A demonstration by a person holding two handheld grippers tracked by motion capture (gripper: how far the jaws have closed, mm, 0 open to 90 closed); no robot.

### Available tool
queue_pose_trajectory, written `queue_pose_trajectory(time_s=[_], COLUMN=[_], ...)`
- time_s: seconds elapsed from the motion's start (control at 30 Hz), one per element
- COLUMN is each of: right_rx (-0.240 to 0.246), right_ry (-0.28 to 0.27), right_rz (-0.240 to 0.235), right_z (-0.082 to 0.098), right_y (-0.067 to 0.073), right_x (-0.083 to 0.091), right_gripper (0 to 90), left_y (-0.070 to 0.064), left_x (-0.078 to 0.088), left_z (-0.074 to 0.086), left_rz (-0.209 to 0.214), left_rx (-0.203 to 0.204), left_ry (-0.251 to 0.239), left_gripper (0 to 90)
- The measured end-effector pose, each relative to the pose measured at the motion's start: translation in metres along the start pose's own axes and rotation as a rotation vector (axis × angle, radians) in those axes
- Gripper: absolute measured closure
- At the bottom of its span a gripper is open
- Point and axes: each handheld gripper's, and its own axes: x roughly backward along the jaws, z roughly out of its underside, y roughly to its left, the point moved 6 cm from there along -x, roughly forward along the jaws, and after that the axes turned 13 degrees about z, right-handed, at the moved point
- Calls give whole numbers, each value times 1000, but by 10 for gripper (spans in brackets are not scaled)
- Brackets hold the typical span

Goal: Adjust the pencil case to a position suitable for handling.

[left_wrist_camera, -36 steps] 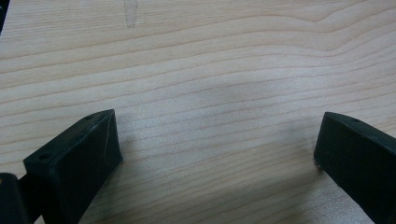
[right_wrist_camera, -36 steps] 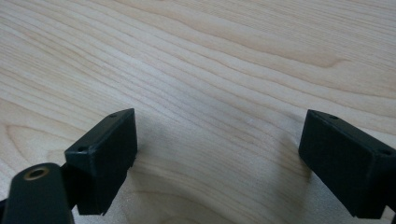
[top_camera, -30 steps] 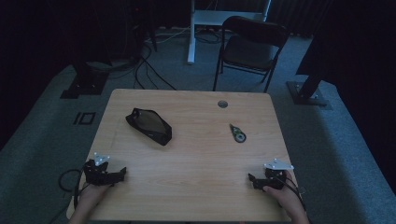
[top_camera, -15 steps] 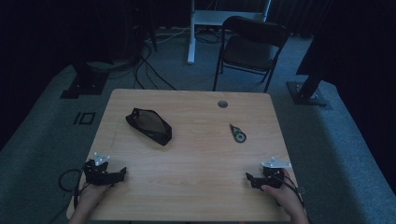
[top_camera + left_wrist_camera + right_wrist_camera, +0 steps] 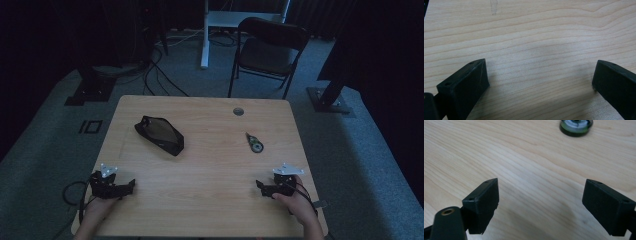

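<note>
**Both grippers held apart over a wooden table**

Grippers are seen at the near corners of the table in the high view, each held in a hand: the left gripper (image 5: 131, 185) at the near left, the right gripper (image 5: 259, 185) at the near right, well apart from each other. Both are pointed inward across the tabletop. In the left gripper view, its jaws are spread wide with nothing between them, and bare wood grain is seen in the gap. In the right gripper view, the jaws are likewise spread wide and nothing is grasped.

By size, the wooden table (image 5: 210, 150) is the largest thing, light-grained, with a small round grommet (image 5: 238, 111) set near its far edge. A dark folding chair (image 5: 267, 50) is placed on the grey carpet beyond the table. A black pouch (image 5: 159, 134) is laid flat on the left half of the table, well ahead of the left gripper. A small dark round object with a greenish rim (image 5: 255, 143) is laid on the right half, ahead of the right gripper; it is seen at the top edge of the right gripper view (image 5: 576, 126). What it is cannot be told.
</note>
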Motion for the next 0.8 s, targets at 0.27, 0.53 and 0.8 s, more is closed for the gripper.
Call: queue_pose_trajectory(time_s=[0.27, 0.53, 0.8], right_rx=[5, 9, 26], right_ry=[-17, -28, -43], right_rz=[-33, -44, -56], right_z=[-11, -22, -33], right_y=[12, 21, 31], right_x=[-6, -13, -17], right_gripper=[146, 146, 150], left_y=[0, 0, 0], left_x=[0, 0, 0], left_z=[0, 0, 0], left_rz=[0, 0, 0], left_rx=[0, 0, 0], left_ry=[0, 0, 0], left_gripper=[5, 5, 5])
